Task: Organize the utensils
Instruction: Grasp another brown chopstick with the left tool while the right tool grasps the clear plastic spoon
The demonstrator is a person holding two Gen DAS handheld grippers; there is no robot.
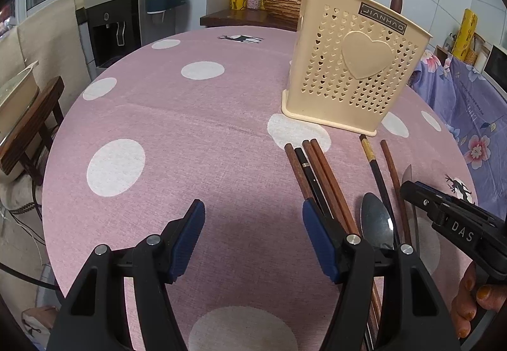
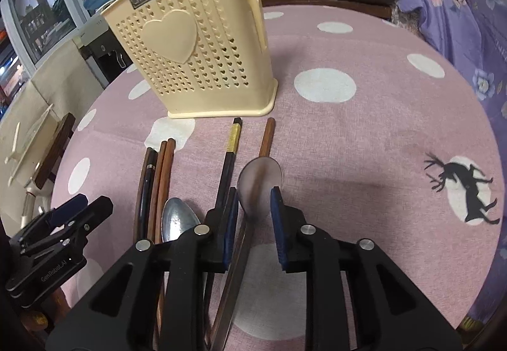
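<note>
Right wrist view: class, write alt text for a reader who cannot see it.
The right claw straddles a spoon lying on a pink polka-dot tablecloth; whether its pads touch is unclear. Chopsticks and a second spoon lie to its left, before an upright cream utensil holder.

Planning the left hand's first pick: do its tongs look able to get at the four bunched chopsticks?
Probably yes. The left tongs stand open just beside the bunched chopsticks, with bare tablecloth around them.
</note>
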